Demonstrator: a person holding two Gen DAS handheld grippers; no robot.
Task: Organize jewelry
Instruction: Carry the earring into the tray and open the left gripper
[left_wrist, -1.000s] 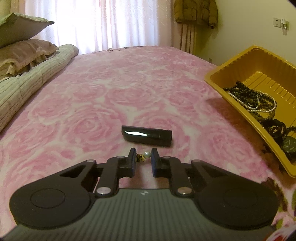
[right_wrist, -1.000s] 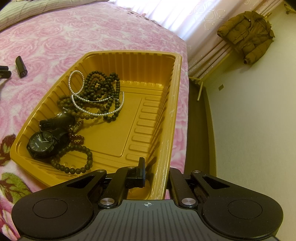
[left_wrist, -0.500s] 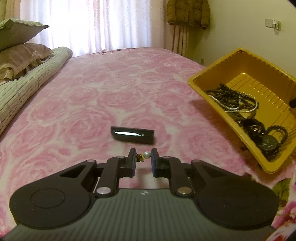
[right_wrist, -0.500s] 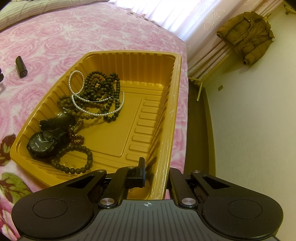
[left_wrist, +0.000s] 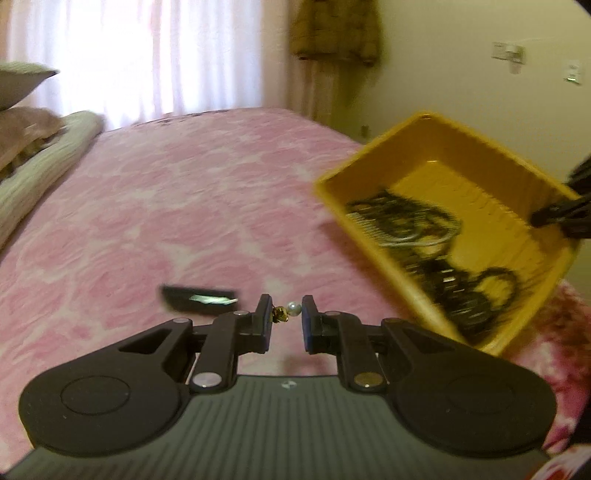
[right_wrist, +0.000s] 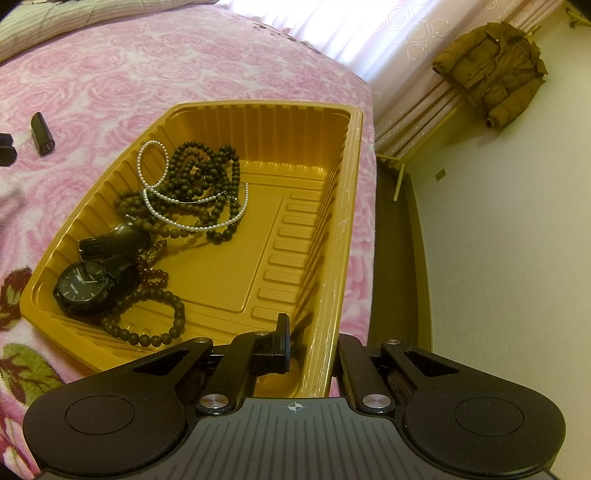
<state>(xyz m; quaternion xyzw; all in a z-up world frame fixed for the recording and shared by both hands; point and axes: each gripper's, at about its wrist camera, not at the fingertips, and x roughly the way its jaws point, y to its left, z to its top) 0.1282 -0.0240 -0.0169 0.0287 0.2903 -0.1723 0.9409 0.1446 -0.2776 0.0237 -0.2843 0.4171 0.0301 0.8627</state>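
Yellow ribbed plastic tray (right_wrist: 295, 206), lying on the pink rose-patterned bed (right_wrist: 110, 85), is holding dark wooden bead strands (right_wrist: 201, 173), a white pearl necklace (right_wrist: 192, 218) and a black wristwatch (right_wrist: 83, 286). The right tool (right_wrist: 312, 345) is clenching the tray's near wall. The left tool (left_wrist: 285, 317) is pinching a small earring with a white pearl and gold bead (left_wrist: 286, 309), carried above the bed left of the tray. A black glossy oblong case (left_wrist: 199, 298) is lying just beyond its left finger.
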